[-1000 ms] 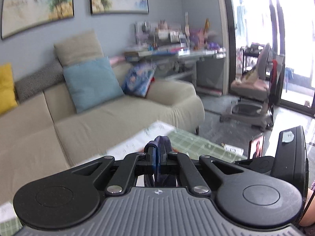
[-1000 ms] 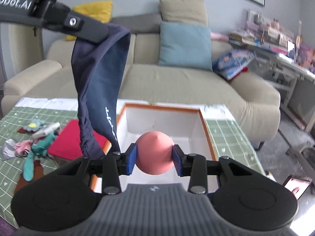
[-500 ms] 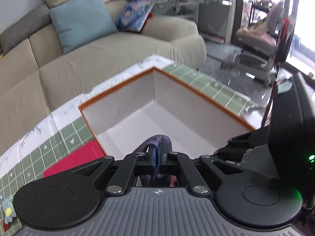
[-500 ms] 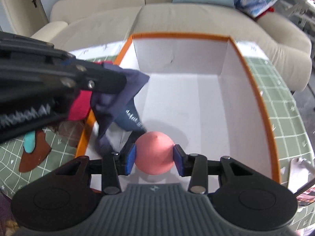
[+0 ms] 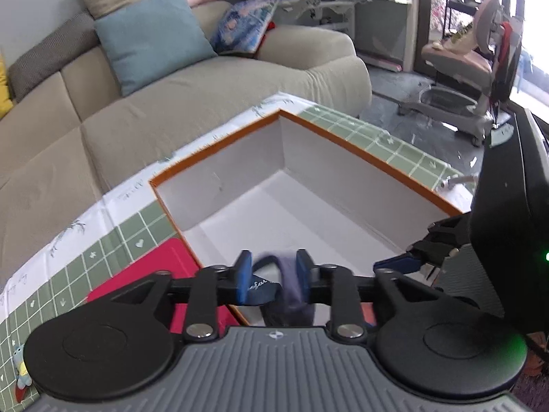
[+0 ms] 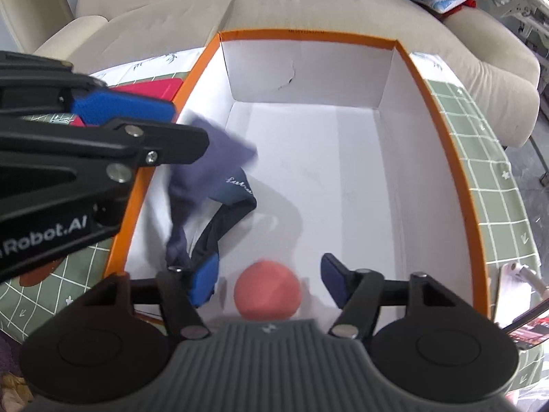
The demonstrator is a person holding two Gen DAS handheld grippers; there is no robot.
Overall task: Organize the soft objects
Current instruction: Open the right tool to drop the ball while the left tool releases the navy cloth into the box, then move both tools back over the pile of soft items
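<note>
A white box with an orange rim (image 5: pixel 360 152) (image 6: pixel 442 130) stands on the green checked table. My left gripper (image 5: pixel 273 276) (image 6: pixel 188 127) hangs over the box's near left corner. Its jaws are opening, and a navy cloth (image 5: pixel 288 274) (image 6: pixel 219 178) slips loose between the blue pads and drapes down onto the box floor. My right gripper (image 6: pixel 269 283) is over the box's near end with its jaws opening. A pink ball (image 6: pixel 267 290), blurred, sits free between the pads, touching neither.
A red flat piece (image 5: pixel 137 274) lies on the tablecloth (image 5: pixel 103 250) left of the box. A beige sofa (image 5: pixel 171 110) with a blue cushion (image 5: pixel 151 41) runs behind the table. A desk and a chair (image 5: pixel 456 61) stand at the right.
Both grippers sank from above the table into the box. Both then opened: the cloth is sliding out of the left one and the pink ball has left the right one's pads.
</note>
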